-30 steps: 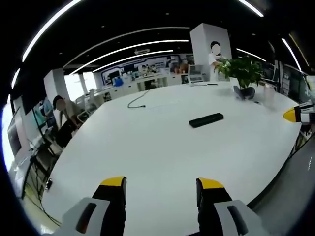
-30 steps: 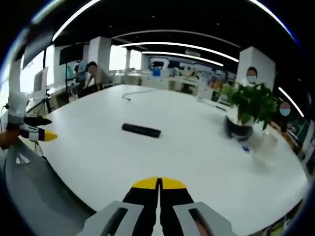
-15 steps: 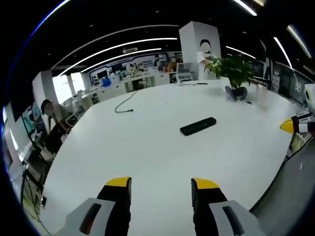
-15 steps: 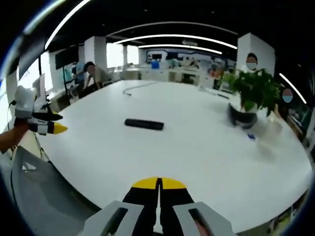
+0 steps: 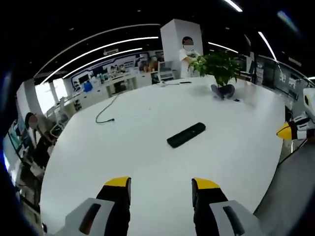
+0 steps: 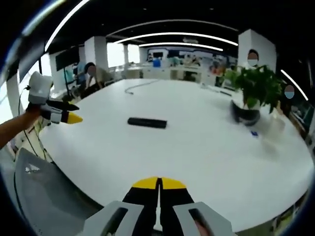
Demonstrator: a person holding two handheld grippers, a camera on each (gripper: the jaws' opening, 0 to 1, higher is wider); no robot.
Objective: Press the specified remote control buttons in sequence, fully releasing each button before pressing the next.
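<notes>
A black remote control lies flat on the large white table, well ahead of my left gripper, whose yellow-tipped jaws stand apart with nothing between them. In the right gripper view the same remote control lies mid-table, far ahead of my right gripper, whose jaws are pressed together on nothing. The right gripper's yellow tip pokes in at the right edge of the left gripper view. The left gripper, held by a hand, hovers at the table's left edge in the right gripper view.
A potted green plant stands on the table's far right side; it is also in the left gripper view as a potted plant. A black cable trails across the far side. People sit at desks beyond the table.
Both views have shifted with the hands. The remote now sits nearer the centre of the left gripper view. The left gripper has moved in toward the table in the right gripper view.
</notes>
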